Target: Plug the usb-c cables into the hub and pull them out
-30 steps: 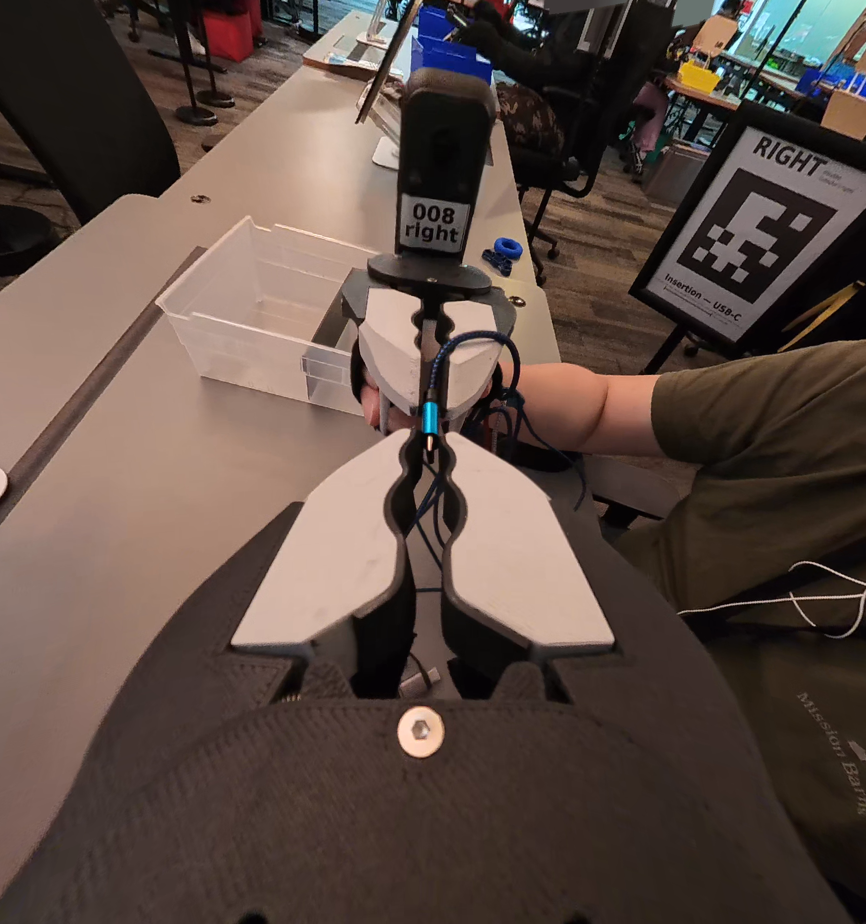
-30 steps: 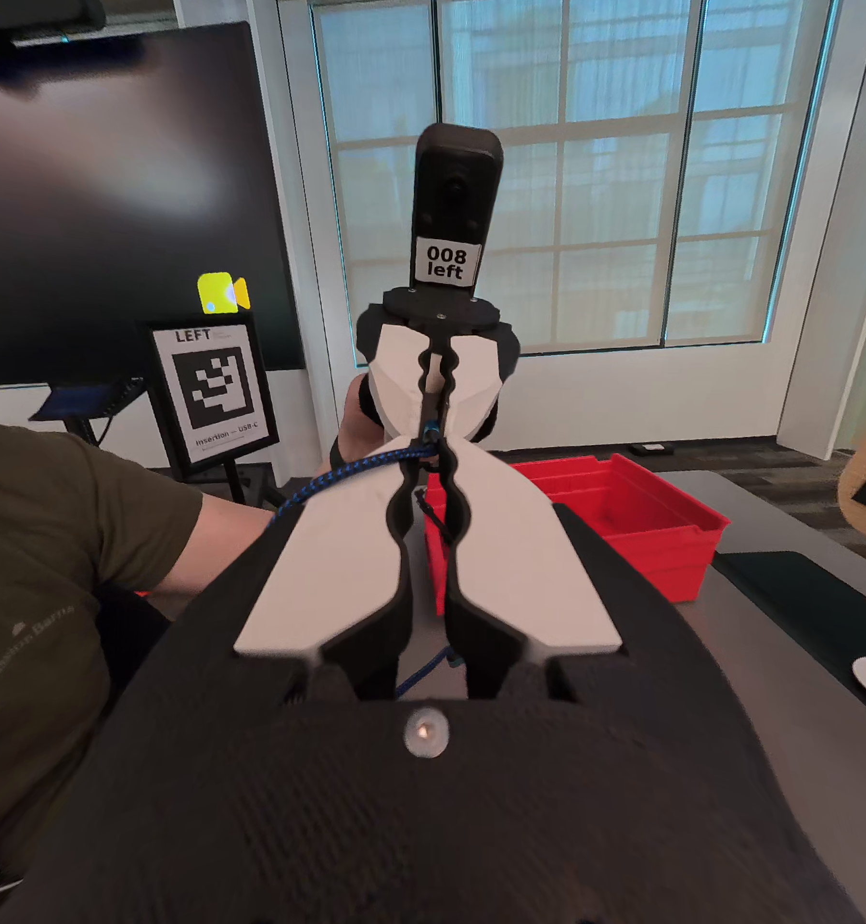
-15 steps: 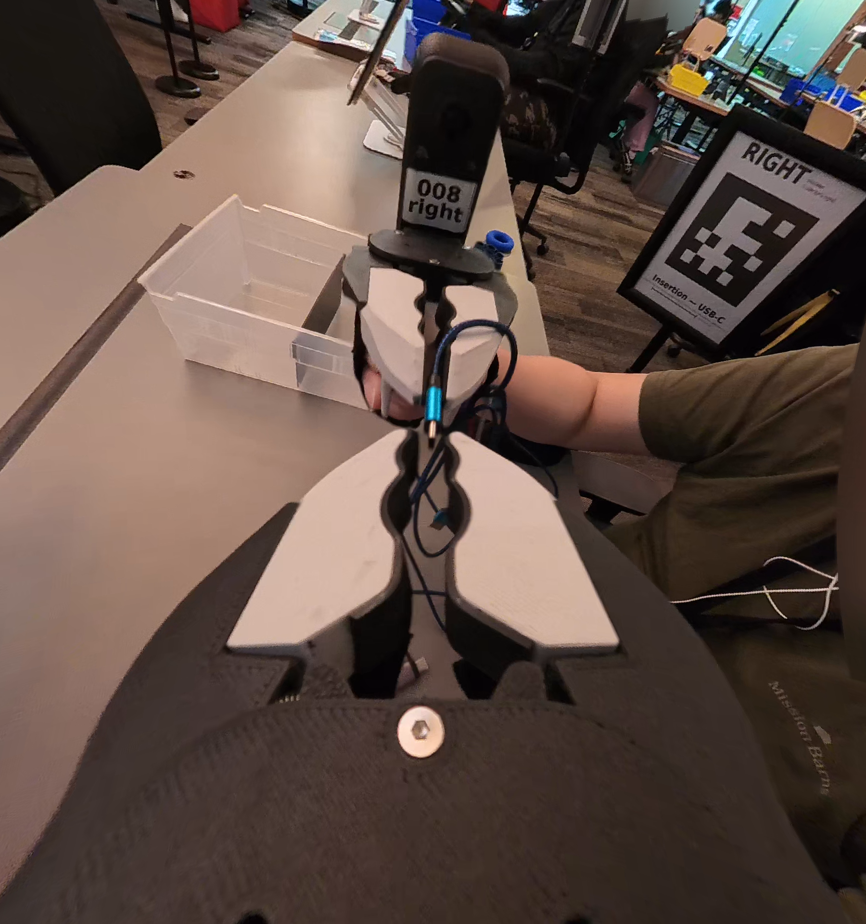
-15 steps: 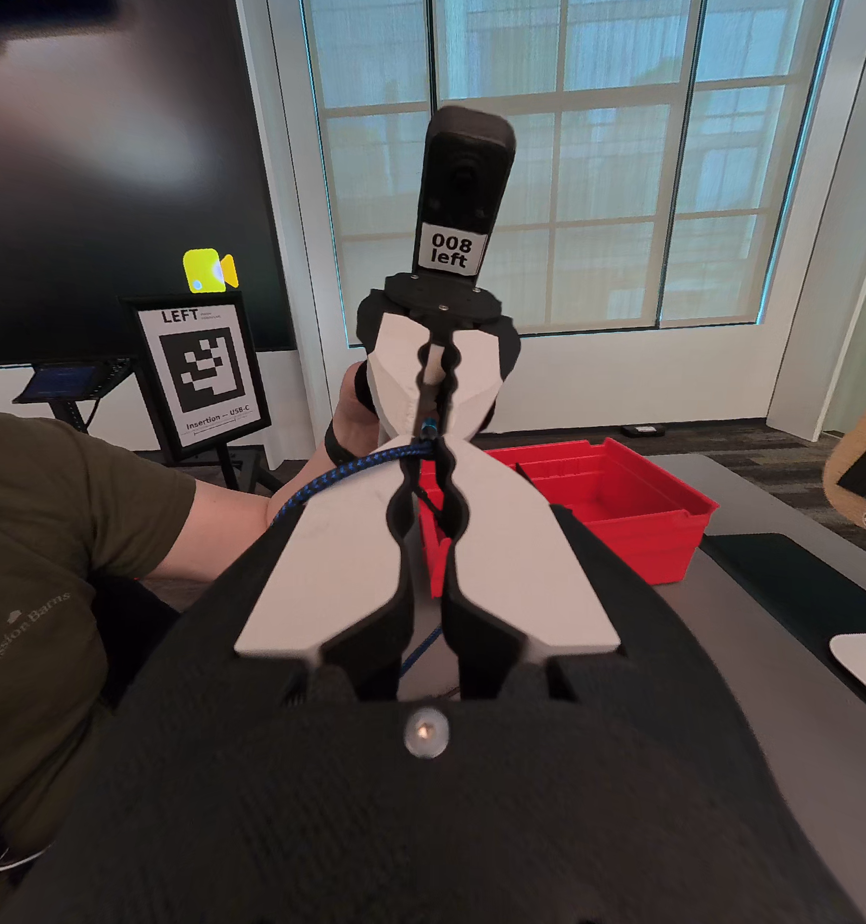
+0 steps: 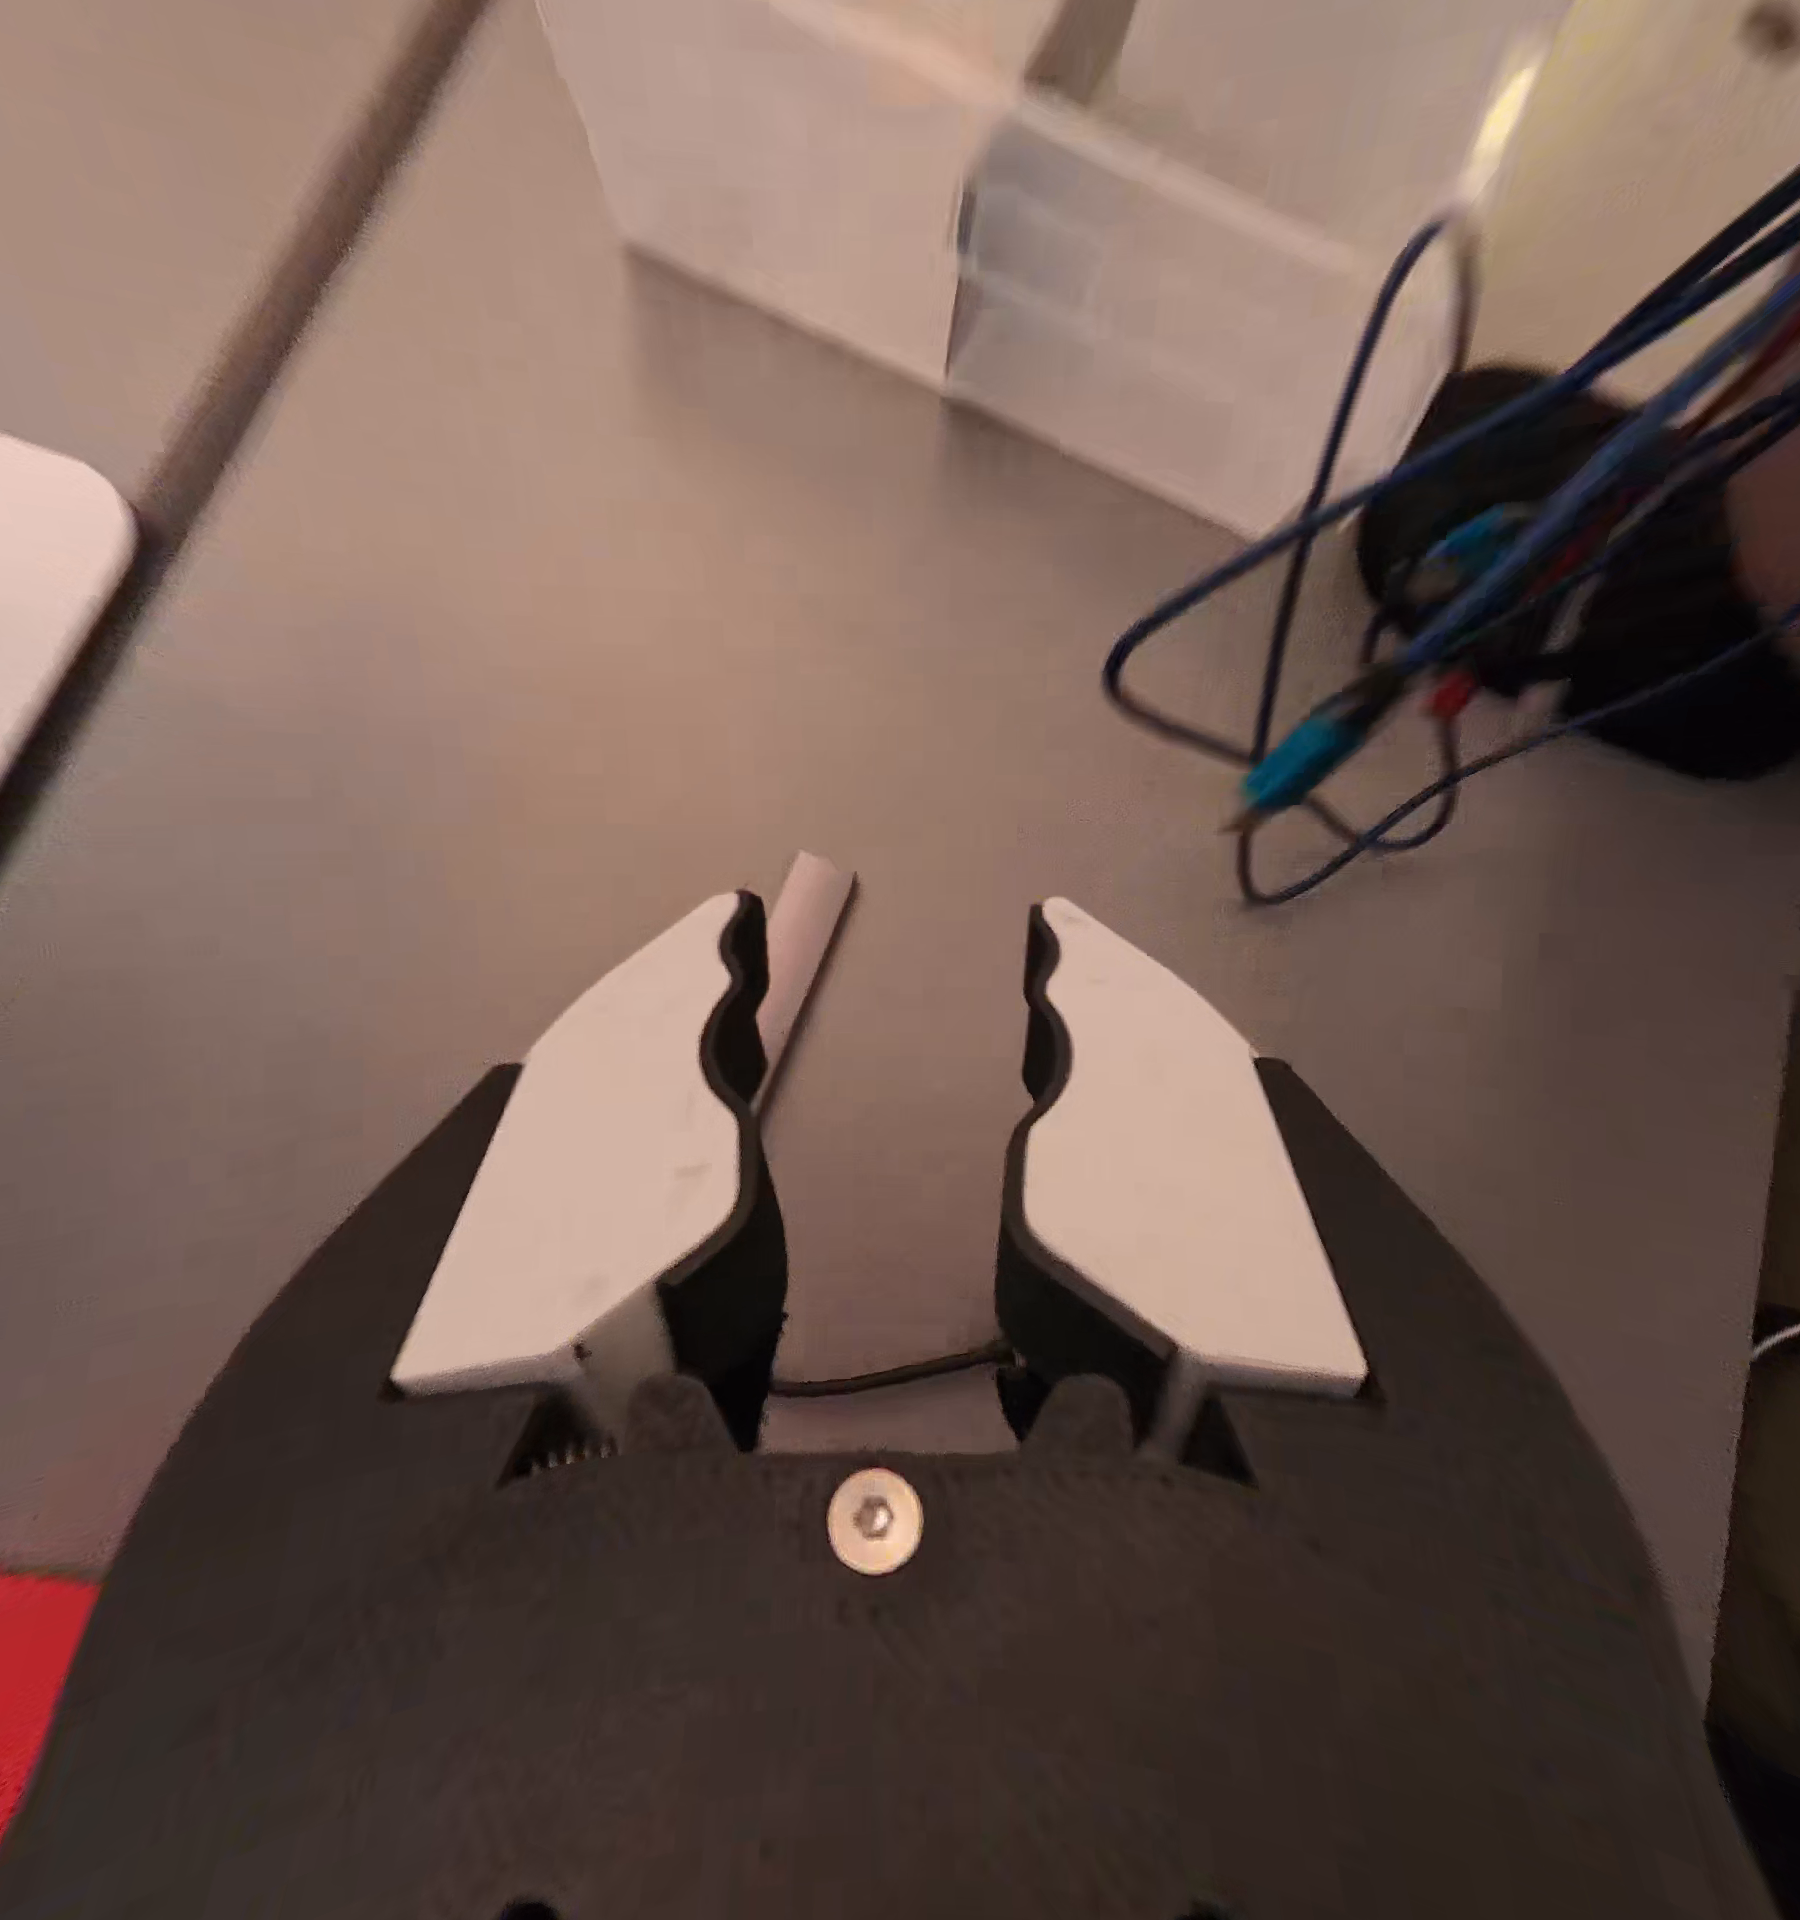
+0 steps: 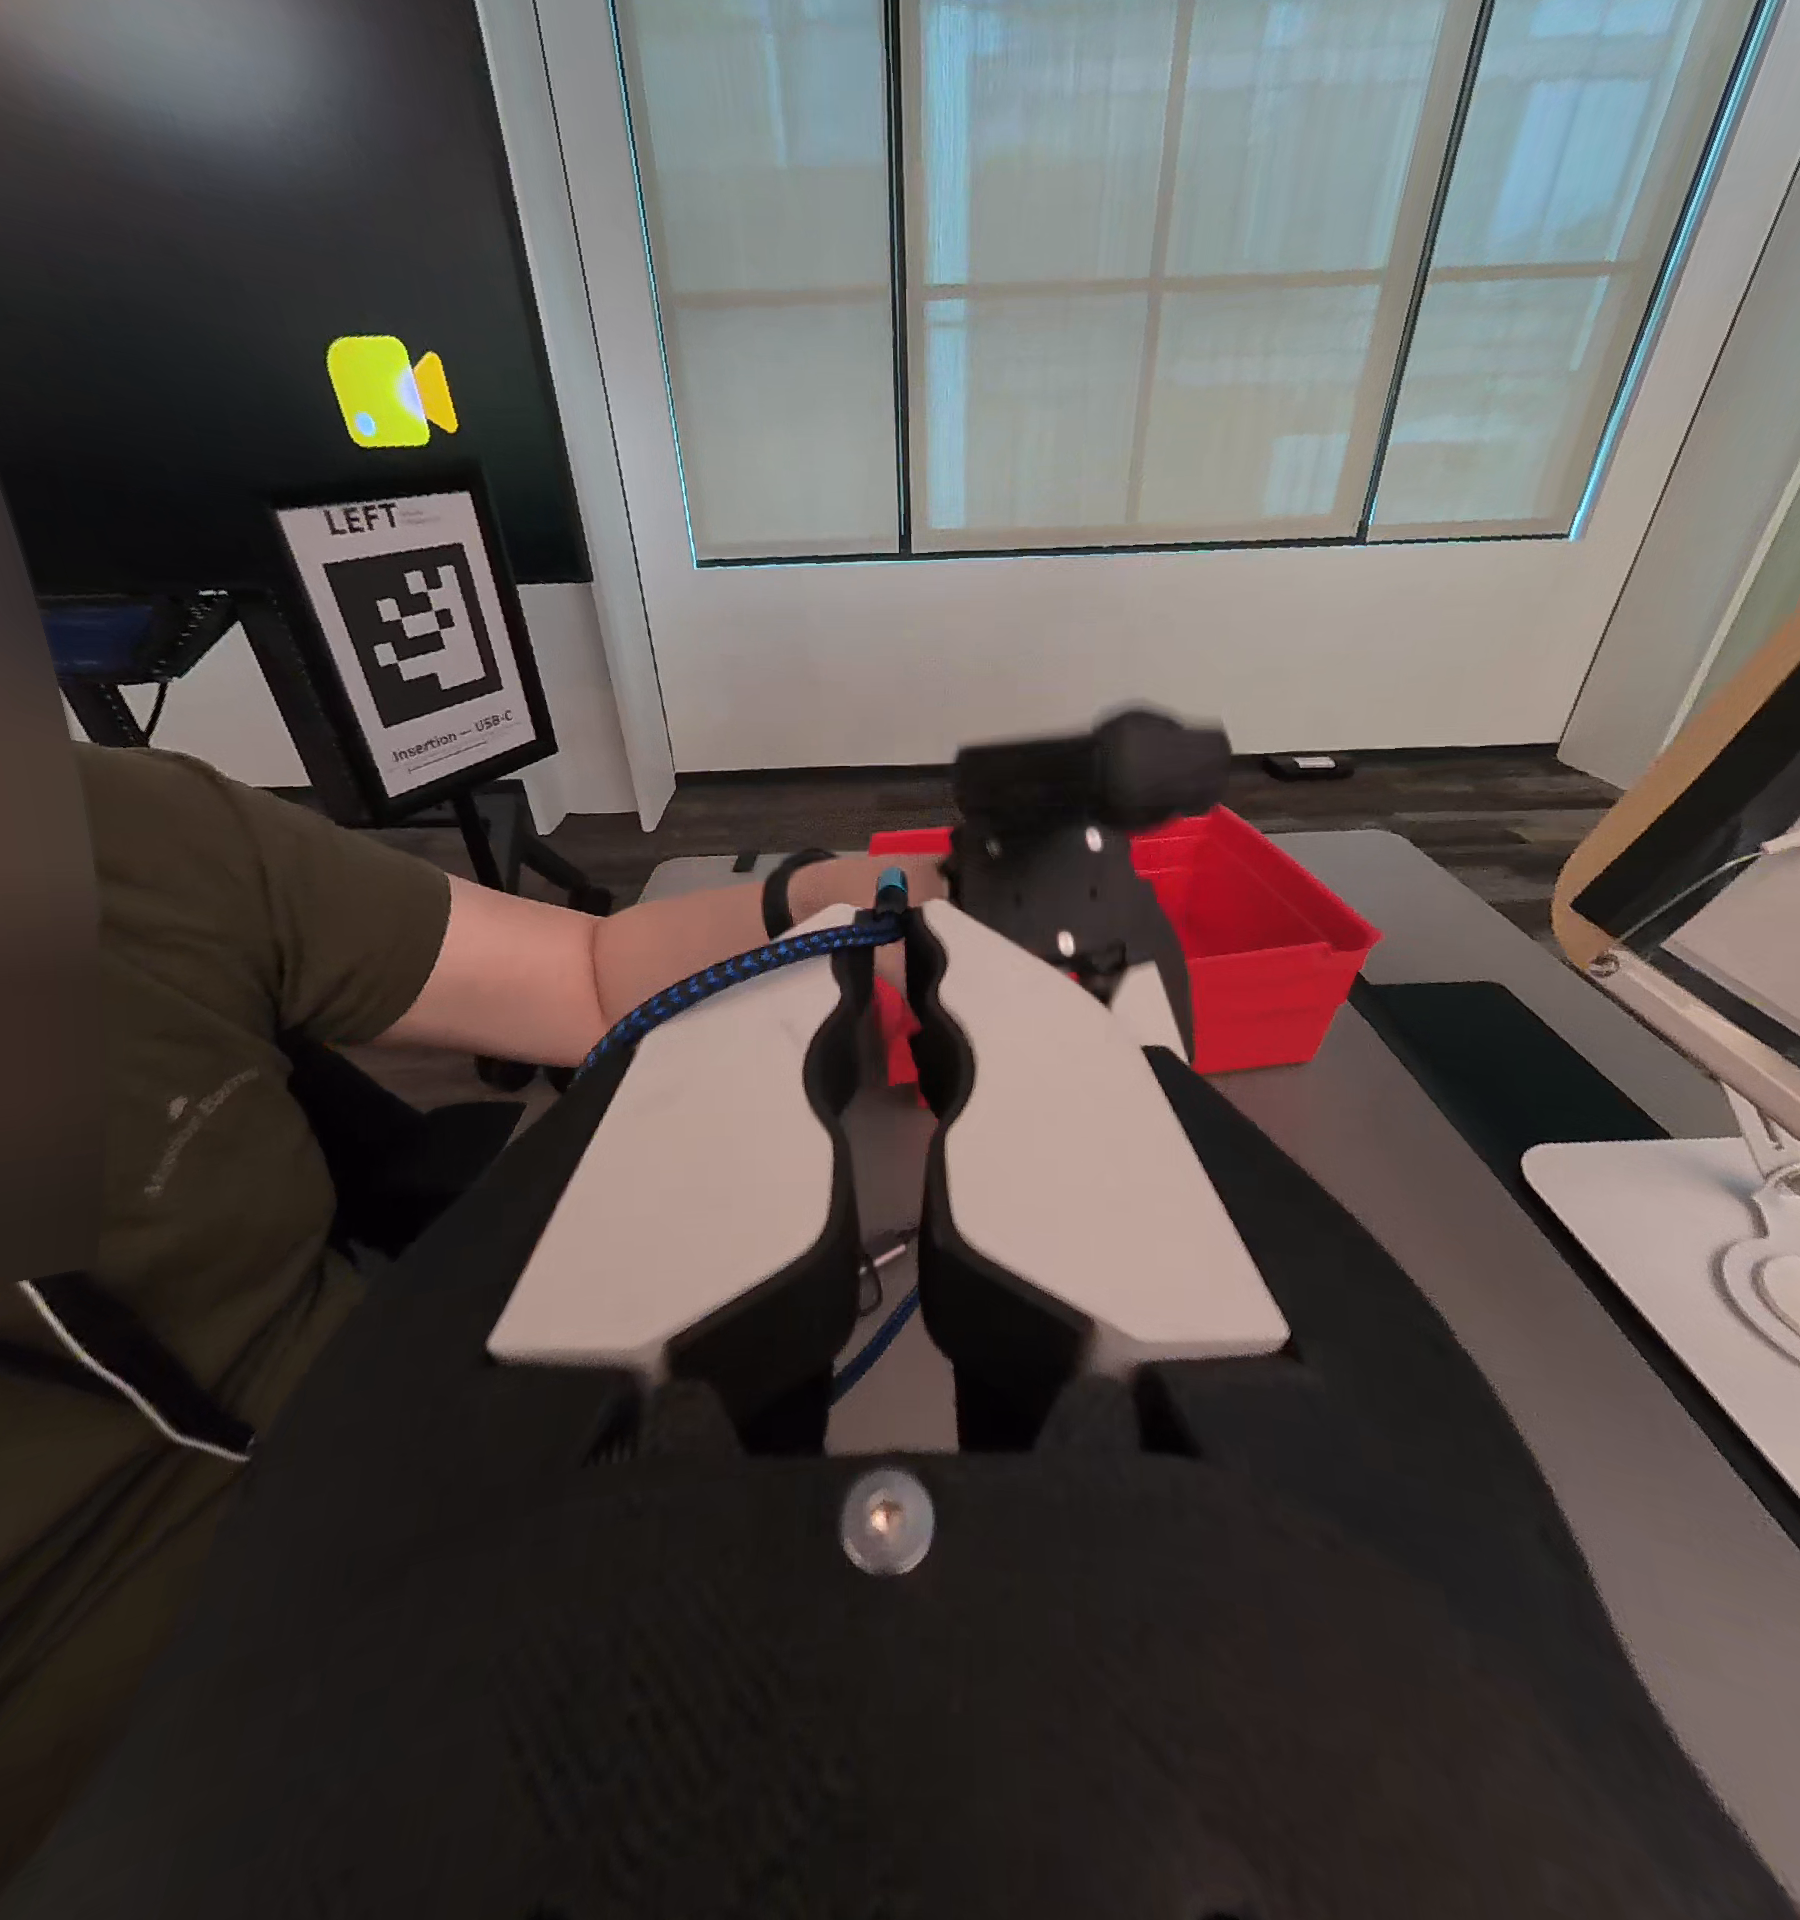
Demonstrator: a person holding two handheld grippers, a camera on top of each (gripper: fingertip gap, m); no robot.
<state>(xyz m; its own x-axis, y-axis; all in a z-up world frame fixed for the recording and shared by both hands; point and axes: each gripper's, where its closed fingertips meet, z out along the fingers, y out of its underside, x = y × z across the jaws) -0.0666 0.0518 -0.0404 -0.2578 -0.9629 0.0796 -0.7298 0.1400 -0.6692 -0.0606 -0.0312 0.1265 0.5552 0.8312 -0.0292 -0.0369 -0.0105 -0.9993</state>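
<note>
In the left wrist view my left gripper [image 5: 894, 909] points down at the grey table [image 5: 460, 727] with its jaws wide open. A slim silver hub [image 5: 808, 956] lies between the fingers, against the left pad; the right pad stands well apart from it. A bundle of blue cables with a teal plug [image 5: 1301, 748] and a red plug [image 5: 1447, 691] hangs at the right. In the right wrist view my right gripper [image 6: 894, 914] is shut on a blue braided cable [image 6: 730, 971] just behind its teal plug [image 6: 891, 888]. The left gripper's black body [image 6: 1067, 883] tilts down beyond it.
A clear plastic bin [image 5: 875, 187] stands on the table ahead of the left gripper. A red bin [image 6: 1280, 935] stands behind the left gripper. A white monitor base [image 6: 1706, 1247] is at the right. The person's arm [image 6: 563, 956] reaches across at the left. About 20 centimeters separates my left fingertips from my right.
The teal plug drew away from the left gripper's tips. The left gripper then swung down toward the table and opened off the hub. The right gripper kept its hold on the cable.
</note>
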